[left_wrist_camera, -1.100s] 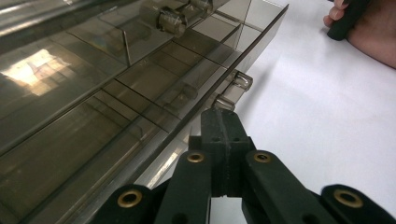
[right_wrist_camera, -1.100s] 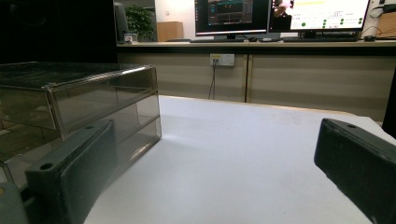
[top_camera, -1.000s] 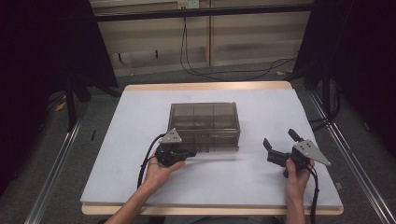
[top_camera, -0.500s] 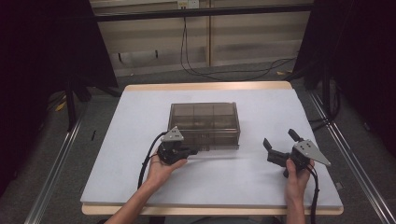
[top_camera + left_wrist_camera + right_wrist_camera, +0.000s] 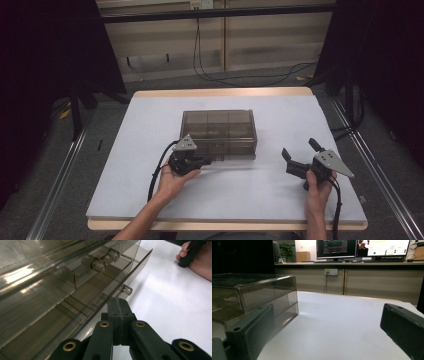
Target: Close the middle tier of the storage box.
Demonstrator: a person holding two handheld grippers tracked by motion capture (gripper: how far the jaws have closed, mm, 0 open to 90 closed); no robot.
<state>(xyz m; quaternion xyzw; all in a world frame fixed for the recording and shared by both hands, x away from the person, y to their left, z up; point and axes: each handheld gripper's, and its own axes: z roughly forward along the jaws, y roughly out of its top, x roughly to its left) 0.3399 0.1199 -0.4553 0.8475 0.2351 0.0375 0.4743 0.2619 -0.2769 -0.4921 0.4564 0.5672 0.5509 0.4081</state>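
A smoky clear drawer box point(image 5: 218, 131) stands in the middle of the white table. My left gripper point(image 5: 207, 161) lies at its front left, jaws pressed together with nothing seen between them. In the left gripper view the shut tip point(image 5: 118, 305) sits just short of a small clear knob point(image 5: 127, 289) on the lowest drawer front, which stands a little way out from the box point(image 5: 50, 297). My right gripper point(image 5: 300, 154) rests to the right of the box, apart from it, jaws spread wide. Between those jaws point(image 5: 324, 332) is bare table, with the box point(image 5: 254, 295) off to the left.
The white table top point(image 5: 140, 150) has free room to the left, right and front of the box. Its wooden edge point(image 5: 220, 226) runs along the near side. Cables point(image 5: 210, 70) lie on the floor behind, and metal rails point(image 5: 60, 175) flank the table.
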